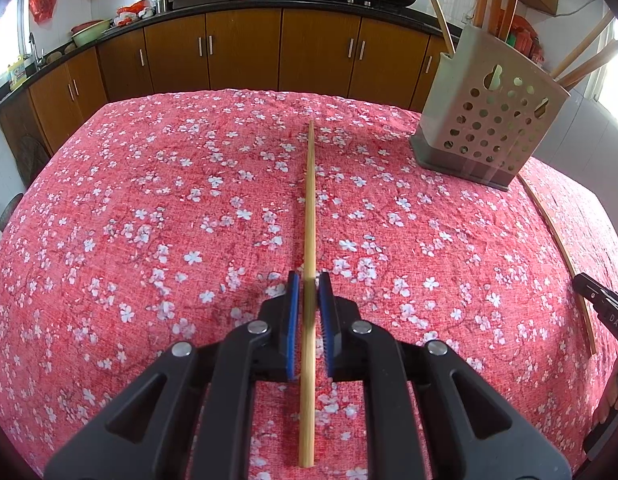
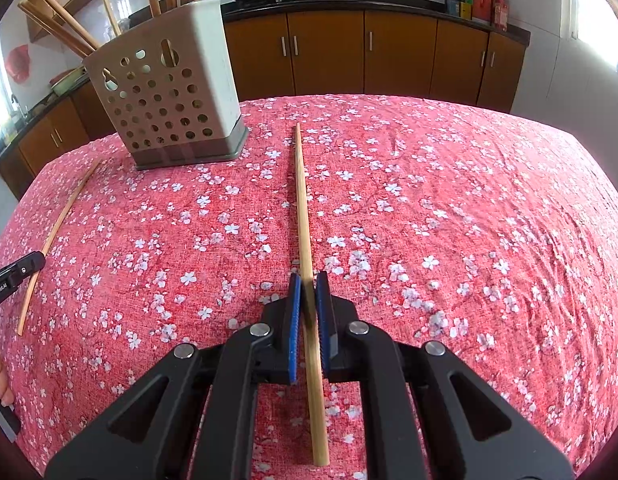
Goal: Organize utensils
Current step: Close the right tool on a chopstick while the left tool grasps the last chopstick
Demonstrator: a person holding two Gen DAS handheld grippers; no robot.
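Now, both grippers around chopsticks

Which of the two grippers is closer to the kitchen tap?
Left. The tap stands far off to the left of the left gripper. The right gripper sits further right, on the left gripper's other side.

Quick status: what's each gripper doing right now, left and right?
Left gripper: shut on a chopstick lying along the tablecloth.
Right gripper: shut on a second chopstick.
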